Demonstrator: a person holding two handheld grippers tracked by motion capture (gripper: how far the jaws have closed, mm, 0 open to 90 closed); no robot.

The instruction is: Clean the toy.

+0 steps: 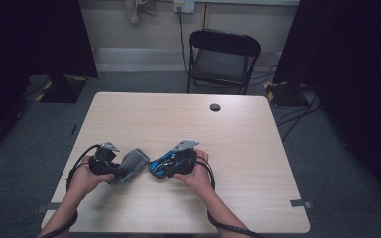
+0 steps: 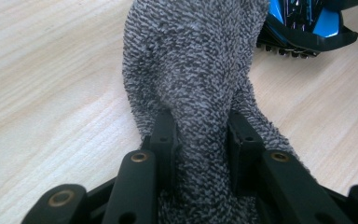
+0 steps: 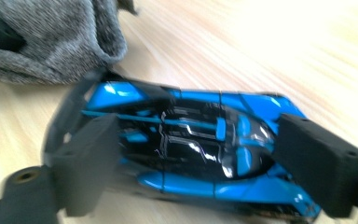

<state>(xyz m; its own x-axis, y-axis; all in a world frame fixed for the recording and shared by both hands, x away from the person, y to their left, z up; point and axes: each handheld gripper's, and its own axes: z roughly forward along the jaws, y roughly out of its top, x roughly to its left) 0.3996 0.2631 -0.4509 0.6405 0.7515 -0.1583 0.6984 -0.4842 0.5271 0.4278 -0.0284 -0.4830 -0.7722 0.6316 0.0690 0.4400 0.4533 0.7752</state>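
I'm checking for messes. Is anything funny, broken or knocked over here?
Nothing looks broken or spilled. The grey sock is bunched up, pinched between the left gripper's jaws. The blue toy car lies between the right gripper's jaws, its nose and tail at the pads. The table looks tidy.

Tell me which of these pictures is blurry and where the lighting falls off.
Right gripper view: motion blur smears the blue toy car and the table grain. Left gripper view: sharp on the grey sock. High view: evenly lit tabletop, room edges dark.
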